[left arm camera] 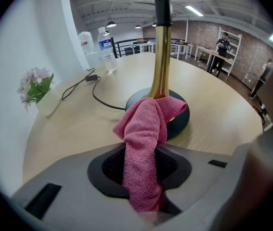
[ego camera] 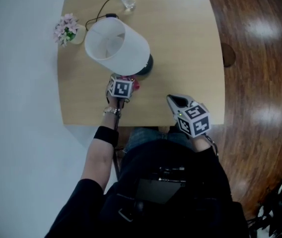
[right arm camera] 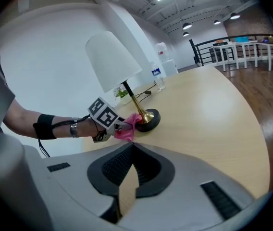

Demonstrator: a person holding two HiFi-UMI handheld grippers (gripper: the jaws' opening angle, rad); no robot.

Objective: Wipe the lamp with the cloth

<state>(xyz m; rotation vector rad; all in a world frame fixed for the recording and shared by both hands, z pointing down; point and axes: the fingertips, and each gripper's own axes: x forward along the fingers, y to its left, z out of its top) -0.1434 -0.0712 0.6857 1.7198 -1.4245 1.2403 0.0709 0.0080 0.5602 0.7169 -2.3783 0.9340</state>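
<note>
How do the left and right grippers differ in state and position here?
The left gripper is clamped on the pink cloth; the right gripper is shut on nothing. The left holds the cloth against the lamp base; the right sits apart from it, at the table's near edge. Both carry marker cubes.

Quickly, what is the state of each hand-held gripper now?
Left hand-held gripper: closed on the pink cloth.
Right hand-held gripper: closed, holding nothing.
</note>
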